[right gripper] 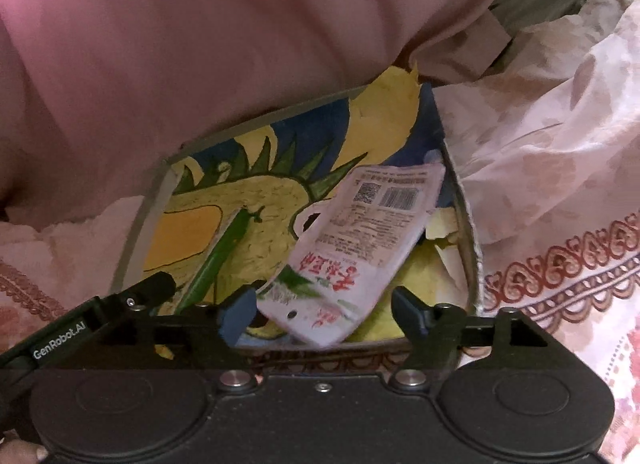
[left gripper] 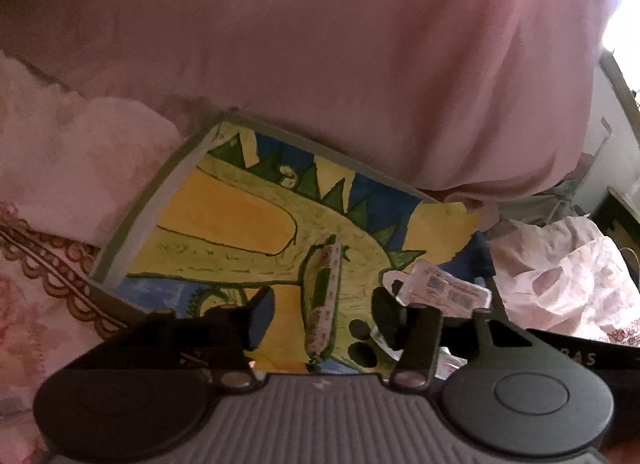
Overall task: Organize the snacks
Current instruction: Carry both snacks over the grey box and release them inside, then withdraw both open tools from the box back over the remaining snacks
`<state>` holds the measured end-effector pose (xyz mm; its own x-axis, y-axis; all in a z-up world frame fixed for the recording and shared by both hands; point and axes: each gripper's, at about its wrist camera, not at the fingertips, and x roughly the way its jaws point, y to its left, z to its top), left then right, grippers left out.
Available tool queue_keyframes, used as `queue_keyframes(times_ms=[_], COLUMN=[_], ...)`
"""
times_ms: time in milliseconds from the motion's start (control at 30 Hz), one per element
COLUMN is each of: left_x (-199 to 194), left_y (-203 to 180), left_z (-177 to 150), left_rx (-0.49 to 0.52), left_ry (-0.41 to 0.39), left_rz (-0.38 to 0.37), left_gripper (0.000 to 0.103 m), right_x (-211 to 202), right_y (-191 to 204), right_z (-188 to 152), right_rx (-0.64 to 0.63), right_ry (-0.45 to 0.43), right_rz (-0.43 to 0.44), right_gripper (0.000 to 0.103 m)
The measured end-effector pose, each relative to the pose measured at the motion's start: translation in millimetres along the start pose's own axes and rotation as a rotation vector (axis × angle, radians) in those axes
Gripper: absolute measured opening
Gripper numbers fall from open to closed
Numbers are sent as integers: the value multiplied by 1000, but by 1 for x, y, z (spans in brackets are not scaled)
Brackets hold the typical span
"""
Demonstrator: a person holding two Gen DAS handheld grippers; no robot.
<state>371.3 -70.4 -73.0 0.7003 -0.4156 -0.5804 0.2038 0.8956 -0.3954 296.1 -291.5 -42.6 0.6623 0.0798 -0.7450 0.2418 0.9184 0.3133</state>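
Inside the shallow grey-rimmed tray (right gripper: 138,223), whose floor bears a painted green and yellow dinosaur picture, lie two snack packets. One is a white pouch (right gripper: 360,248) with red lettering, a barcode and a square code, lying printed side up toward the tray's right side; the other is a slim green-and-white stick packet (left gripper: 322,304), standing on its long edge near the middle of the picture. The left claw (left gripper: 320,318) is released, its two jaws standing on either side of the stick packet without pressing on it. The right claw (right gripper: 324,314) is also released, its jaws spread to either side of the pouch's lower end, with no pad seen pressing it. One pink cushion-like mass (left gripper: 340,63) overhangs the tray's far rim, closing off that side. Floral bedding (right gripper: 560,167) with a scalloped brown border crowds the right rim and the near edge. Bare painted floor is left in the tray's left half.
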Motion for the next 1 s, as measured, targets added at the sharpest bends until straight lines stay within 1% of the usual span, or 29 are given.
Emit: queue_keyframes(times_ms=[100, 133, 167, 267, 300, 400, 467, 567, 667, 767, 867, 1000], left_x=[-17, -23, -30, -51, -57, -80, -96, -123, -144, -164, -184, -210], left_y=[-6, -8, -10, -16, -18, -28, -36, -45, -50, -53, -57, -58], left_z=[-2, -3, -4, -6, -6, -7, -9, -15, -22, -32, -46, -72], left_rx=[24, 34, 46, 65, 70, 97, 127, 147, 150, 149, 158, 165], left_ry=[-23, -31, -43, -87, -98, -141, -171, -216, -236, -252, -267, -277], left_rz=[28, 37, 49, 76, 81, 98, 106, 124, 130, 140, 153, 172], left_gripper=[79, 81, 87, 92, 96, 100, 102, 102, 102, 102, 102, 103], right_x=[-18, -26, -35, -60, -69, -95, -112, -137, -161, -183, -198, -211], right_y=[-1, -1, -2, 0, 1, 3, 4, 7, 9, 12, 14, 15], right_z=[-4, -6, -7, -12, -14, -21, -27, -39, -56, -75, -90, -110], right_rx=[0, -5, -11, -42, -51, -82, -107, -156, -200, -237, -258, -270], right_ry=[-18, -31, -47, -111, -134, -198, -242, -309, -392, -445, -466, -447], right_rz=[11, 14, 16, 15, 16, 14, 10, -4, -4, -11, -20, -30], right_gripper=[88, 89, 92, 97, 98, 101, 102, 102, 102, 102, 102, 102])
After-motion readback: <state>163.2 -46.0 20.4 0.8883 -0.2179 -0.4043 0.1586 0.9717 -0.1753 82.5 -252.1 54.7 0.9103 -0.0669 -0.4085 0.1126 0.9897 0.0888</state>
